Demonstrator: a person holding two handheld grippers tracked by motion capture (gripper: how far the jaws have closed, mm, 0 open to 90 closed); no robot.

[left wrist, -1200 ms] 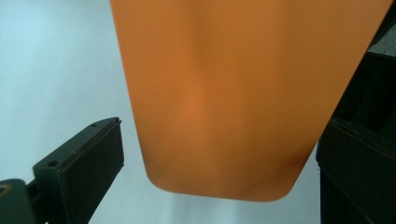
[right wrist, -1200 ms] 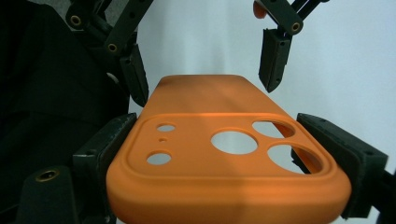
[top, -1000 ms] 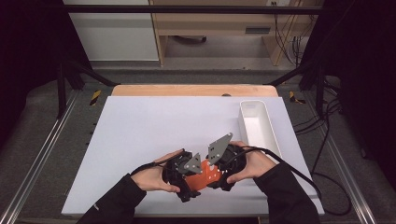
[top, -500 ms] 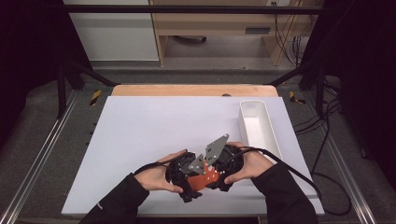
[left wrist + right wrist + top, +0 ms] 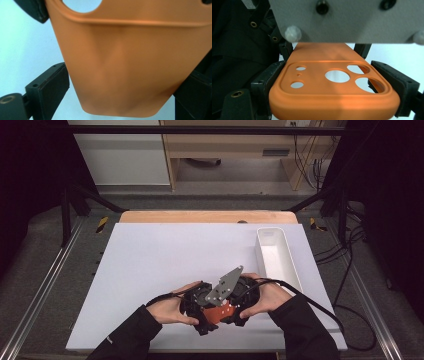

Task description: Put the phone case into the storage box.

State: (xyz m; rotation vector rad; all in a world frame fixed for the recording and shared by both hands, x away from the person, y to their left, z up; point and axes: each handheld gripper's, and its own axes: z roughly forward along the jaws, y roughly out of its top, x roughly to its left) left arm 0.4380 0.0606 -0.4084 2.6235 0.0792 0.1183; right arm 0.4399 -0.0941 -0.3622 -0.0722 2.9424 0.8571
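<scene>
The orange phone case is off the desk, near its 6 o'clock edge, held between the two grippers. The lifting seems done. What remains is probably to carry the case somewhere, perhaps into the white tray at about 2 o'clock from the hands, but the pictures do not settle this.

The left gripper holds one end of the case. In the left gripper view the case sits between the black jaws; the right jaw touches it, while the left pad stands just beside it, so a full grip is likely but not certain. The right gripper is closed on the other end: in the right gripper view both jaws press the sides of the case.

The case looks like soft matte silicone, smooth, with rounded corners and a thick rolled edge. Its camera block is a raised frame with three big round holes and some small ones. The jaws are hard black plastic with flat pads. The grey plate is flat metal, three-cornered. The tray is long, narrow, glossy white and empty. The desk top is plain white and smooth.
</scene>
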